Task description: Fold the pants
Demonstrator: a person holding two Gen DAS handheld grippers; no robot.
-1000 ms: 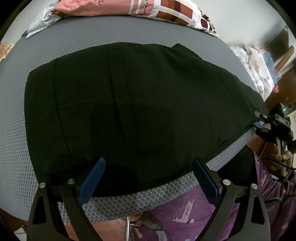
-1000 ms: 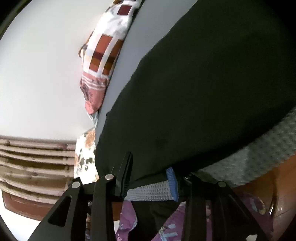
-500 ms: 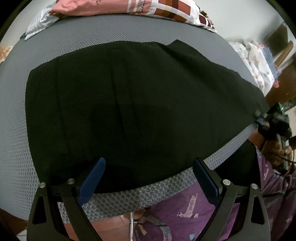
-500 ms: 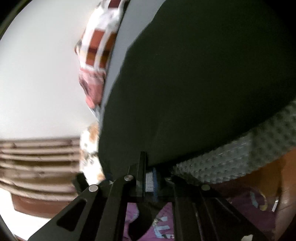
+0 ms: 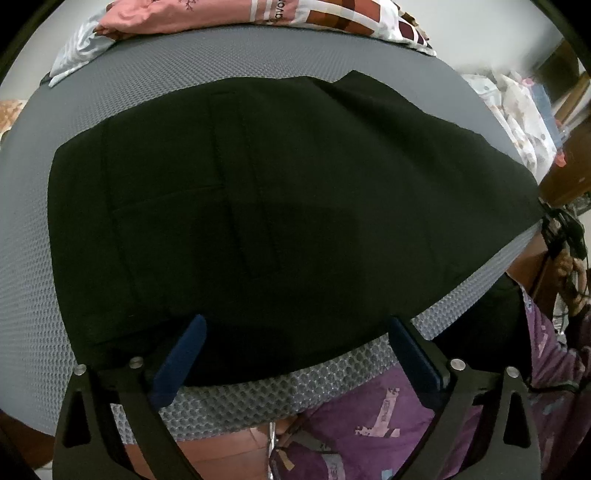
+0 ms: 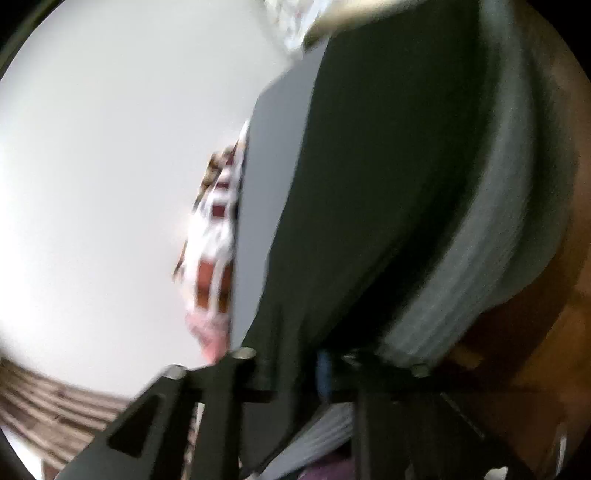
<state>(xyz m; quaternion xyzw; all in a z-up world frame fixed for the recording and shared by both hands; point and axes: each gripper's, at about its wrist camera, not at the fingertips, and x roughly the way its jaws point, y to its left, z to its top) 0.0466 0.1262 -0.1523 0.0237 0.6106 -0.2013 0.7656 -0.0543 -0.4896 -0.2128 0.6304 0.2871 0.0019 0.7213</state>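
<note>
From the left wrist camera, black pants (image 5: 280, 221) lie spread flat across a grey mesh-textured mattress (image 5: 155, 77), reaching almost to its near edge. The left gripper (image 5: 295, 347) hangs over that near edge with its blue-padded fingers (image 5: 179, 356) standing wide apart and nothing between them. A pink and checked pillow (image 5: 258, 14) rests at the far edge of the mattress. At the right rim of this view the right gripper (image 5: 554, 229) sits at the far right corner of the pants, a hand (image 5: 570, 267) behind it, above purple patterned clothing (image 5: 388, 417). The right wrist camera is blurred: the right gripper (image 6: 295, 373) has its jaws brought nearly together, and dark fabric of the pants (image 6: 369, 184) runs down between them, pinched at the edge. The mattress (image 6: 491, 258) edge and pillow (image 6: 214, 243) smear alongside.
</note>
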